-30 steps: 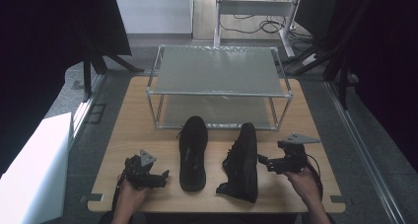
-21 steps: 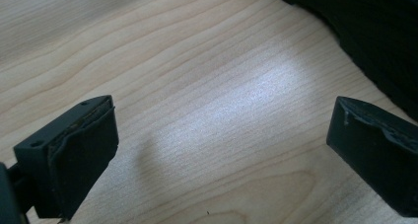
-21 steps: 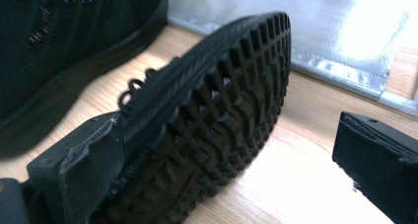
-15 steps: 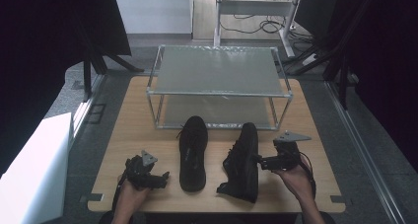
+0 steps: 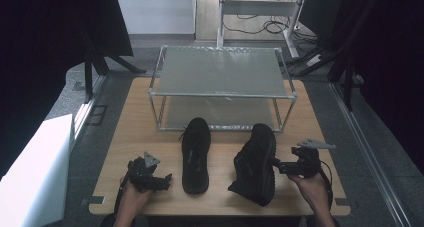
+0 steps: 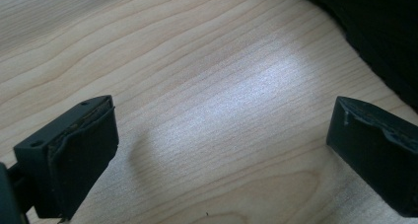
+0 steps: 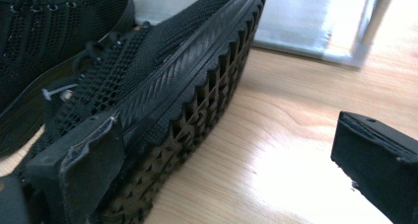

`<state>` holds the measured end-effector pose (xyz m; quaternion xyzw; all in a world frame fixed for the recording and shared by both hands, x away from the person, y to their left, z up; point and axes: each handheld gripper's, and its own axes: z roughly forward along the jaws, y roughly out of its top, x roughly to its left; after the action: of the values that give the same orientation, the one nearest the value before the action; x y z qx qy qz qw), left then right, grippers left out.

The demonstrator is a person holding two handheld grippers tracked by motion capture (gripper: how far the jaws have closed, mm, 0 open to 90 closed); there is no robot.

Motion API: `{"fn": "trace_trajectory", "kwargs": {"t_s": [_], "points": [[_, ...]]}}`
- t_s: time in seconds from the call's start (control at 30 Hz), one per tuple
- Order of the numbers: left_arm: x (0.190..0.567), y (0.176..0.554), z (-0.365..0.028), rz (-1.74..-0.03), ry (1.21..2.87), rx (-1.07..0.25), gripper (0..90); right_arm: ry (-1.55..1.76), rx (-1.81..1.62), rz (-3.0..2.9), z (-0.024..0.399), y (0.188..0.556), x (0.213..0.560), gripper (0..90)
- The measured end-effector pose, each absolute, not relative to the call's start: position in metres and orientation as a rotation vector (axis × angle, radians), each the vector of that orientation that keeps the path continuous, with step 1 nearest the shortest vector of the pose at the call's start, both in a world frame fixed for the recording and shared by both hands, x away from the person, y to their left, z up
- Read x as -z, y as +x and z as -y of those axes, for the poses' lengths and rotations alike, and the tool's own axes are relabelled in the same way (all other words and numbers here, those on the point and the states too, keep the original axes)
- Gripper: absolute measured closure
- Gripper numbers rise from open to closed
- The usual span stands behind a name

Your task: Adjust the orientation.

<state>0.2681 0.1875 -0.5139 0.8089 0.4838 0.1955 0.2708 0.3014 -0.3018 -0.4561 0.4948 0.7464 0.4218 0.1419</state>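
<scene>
The table is pale wood with visible grain and a soft sheen. The tilted shoe has matt black mesh cloth and a ridged rubber sole; the rack looks like dull grey metal.

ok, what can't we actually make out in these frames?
- Tipped shoe, high view: the side resting on the table is hidden beneath it.
- Same shoe, right gripper view: heel cut off by the bottom edge, partly behind one finger of the right claw.
- Upright shoe, left gripper view: just a dark corner, cut off by the frame edge.
- Rack, high view: lower shelf mostly covered by the top shelf.
- Left claw, high view: too small to judge its opening there.
</scene>
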Motion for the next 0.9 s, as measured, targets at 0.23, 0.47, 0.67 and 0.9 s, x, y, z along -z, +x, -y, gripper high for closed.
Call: {"fn": "trace_trajectory", "kwargs": {"t_s": [0.23, 0.47, 0.67, 0.9], "points": [[0.514, 0.268, -0.188, -1.306, 2.18, -0.529, 0.0, 1.469, -1.198, -2.131, 0.322, 0.296, 0.461, 3.1], [0.514, 0.268, -0.188, -1.306, 2.176, -0.527, 0.0, 1.493, -1.033, -2.186, 0.328, 0.301, 0.486, 13.6], [0.513, 0.268, -0.189, -1.308, 2.175, -0.525, 0.0, 1.511, -1.08, -2.15, 0.335, 0.302, 0.489, 13.0], [0.512, 0.267, -0.188, -1.312, 2.16, -0.521, 0.0, 1.5, -1.114, -2.16, 0.338, 0.299, 0.49, 12.9]]}}
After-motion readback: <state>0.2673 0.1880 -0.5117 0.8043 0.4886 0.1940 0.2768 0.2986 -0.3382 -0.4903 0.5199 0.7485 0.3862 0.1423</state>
